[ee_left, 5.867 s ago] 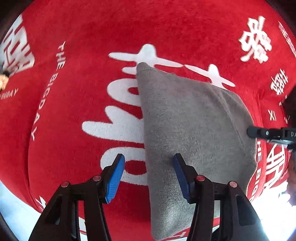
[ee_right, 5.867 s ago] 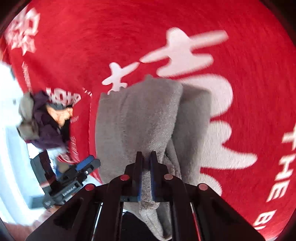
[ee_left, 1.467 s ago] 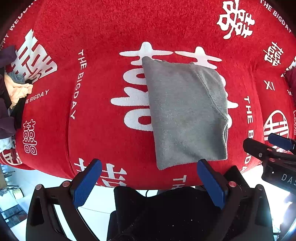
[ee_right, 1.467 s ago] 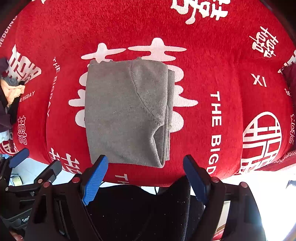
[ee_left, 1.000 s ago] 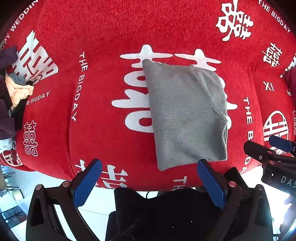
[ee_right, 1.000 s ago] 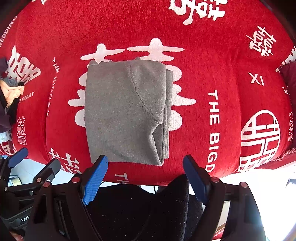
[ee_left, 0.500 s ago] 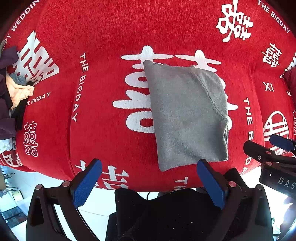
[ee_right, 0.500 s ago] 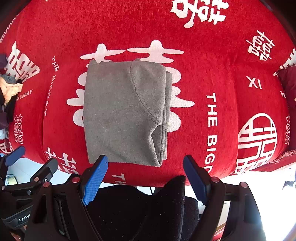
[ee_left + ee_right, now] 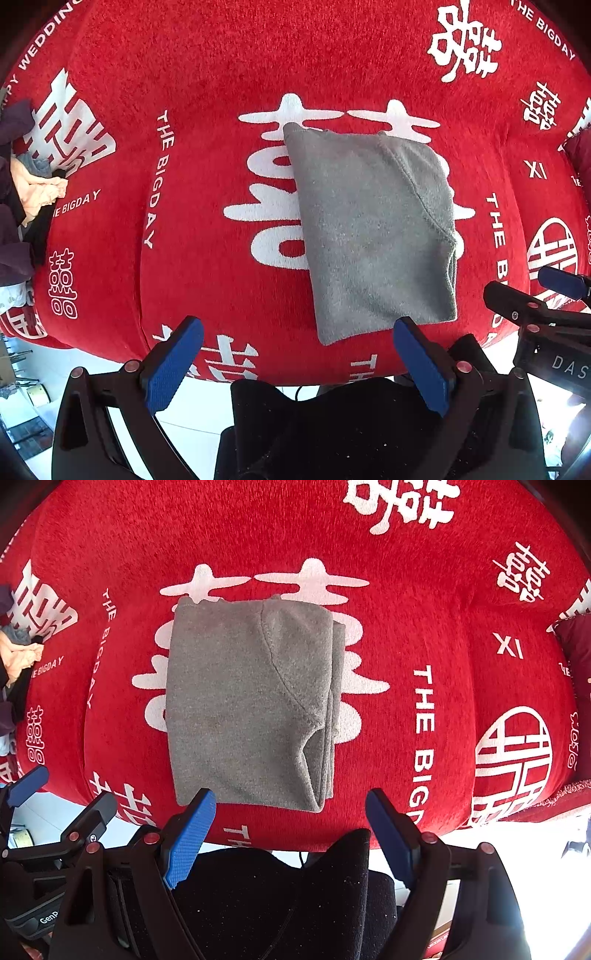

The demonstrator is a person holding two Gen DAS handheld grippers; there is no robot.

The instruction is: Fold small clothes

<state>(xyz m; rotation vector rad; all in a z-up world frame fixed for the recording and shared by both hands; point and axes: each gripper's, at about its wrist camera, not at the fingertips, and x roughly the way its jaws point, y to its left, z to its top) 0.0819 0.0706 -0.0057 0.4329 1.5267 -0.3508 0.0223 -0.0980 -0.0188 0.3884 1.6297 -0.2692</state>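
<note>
Home-like room: table under red wedding-print cloth (image 9: pixel 207 266), heaped clothes (image 9: pixel 26 192), pale tiled floor (image 9: pixel 192 417).

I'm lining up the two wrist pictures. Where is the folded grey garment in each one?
Left wrist: folded grey garment lies right of centre, just beyond the open left hand-held gripper.
Right wrist: folded grey garment lies left of centre.
Shared landmark: the big white character under it on the red cloth.

I see the grey garment (image 9: pixel 243 705) as soft, matt fleece with a stitched seam. The red cloth (image 9: pixel 406 554) beneath looks plush, short-piled. At six o'clock, my gripper pads (image 9: pixel 188 834) are blue ribbed rubber on matt black plastic.
</note>
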